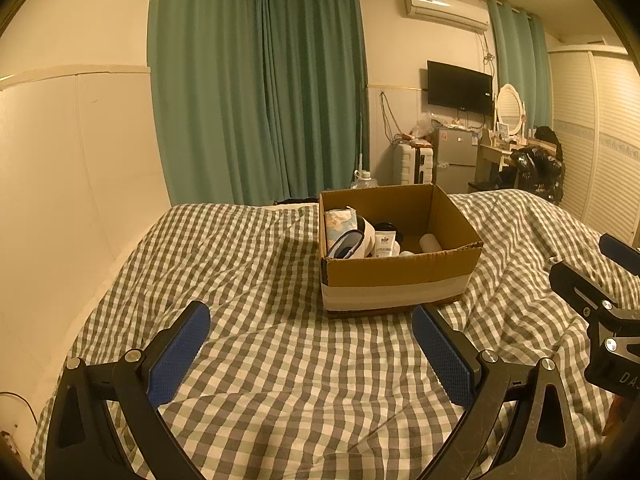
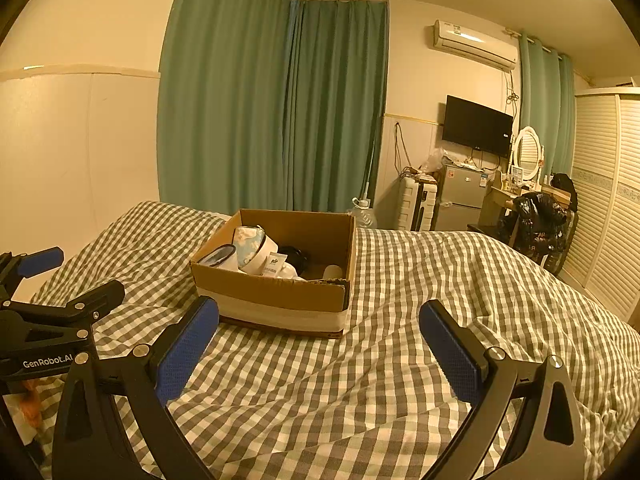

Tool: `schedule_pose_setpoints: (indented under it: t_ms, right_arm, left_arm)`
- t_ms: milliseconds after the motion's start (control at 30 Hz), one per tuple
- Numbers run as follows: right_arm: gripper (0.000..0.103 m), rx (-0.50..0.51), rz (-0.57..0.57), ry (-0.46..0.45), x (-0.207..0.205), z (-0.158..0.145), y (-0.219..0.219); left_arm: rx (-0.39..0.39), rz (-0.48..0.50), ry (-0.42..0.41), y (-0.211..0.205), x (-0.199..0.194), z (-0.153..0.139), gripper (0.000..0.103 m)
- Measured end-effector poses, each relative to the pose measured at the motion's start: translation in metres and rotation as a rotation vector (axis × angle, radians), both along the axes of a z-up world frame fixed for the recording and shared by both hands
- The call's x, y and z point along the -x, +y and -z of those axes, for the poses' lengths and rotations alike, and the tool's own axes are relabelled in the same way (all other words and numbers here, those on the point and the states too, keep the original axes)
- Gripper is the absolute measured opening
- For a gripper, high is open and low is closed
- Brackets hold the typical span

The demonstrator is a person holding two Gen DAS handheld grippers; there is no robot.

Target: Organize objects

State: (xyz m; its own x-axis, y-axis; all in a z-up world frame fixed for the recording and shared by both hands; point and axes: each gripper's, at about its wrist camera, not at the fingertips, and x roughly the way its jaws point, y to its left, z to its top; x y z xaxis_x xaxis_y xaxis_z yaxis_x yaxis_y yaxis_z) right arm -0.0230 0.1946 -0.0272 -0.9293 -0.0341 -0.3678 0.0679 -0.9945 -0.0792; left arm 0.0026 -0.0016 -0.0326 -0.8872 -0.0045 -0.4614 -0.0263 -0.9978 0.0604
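A brown cardboard box (image 1: 400, 276) with a pale tape band stands on the checked bed cover (image 1: 260, 352). It holds a floral pouch (image 1: 340, 222), a white tube (image 1: 385, 243), a white roll (image 1: 430, 243) and a dark item. My left gripper (image 1: 312, 348) is open and empty, just short of the box. My right gripper (image 2: 320, 344) is open and empty, near the box (image 2: 276, 300) and to its right. Each gripper shows in the other's view, the right (image 1: 600, 300) and the left (image 2: 60, 312).
Green curtains (image 1: 256, 92) hang behind the bed. A wall lies to the left (image 1: 72, 184). Beyond the bed's foot stand a suitcase (image 1: 412, 164), a small fridge (image 1: 458, 160), a dressing table with mirror (image 1: 510, 120), a wall TV (image 1: 460, 88) and a slatted wardrobe (image 1: 604, 140).
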Motion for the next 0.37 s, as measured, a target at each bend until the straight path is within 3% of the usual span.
schedule_pose_setpoints:
  t_ms: [367]
  right_arm:
    - [0.101, -0.002, -0.006, -0.005, 0.0008, 0.0015, -0.0009]
  left_arm:
    - [0.012, -0.021, 0.004, -0.0020, 0.0005, 0.0016, 0.103]
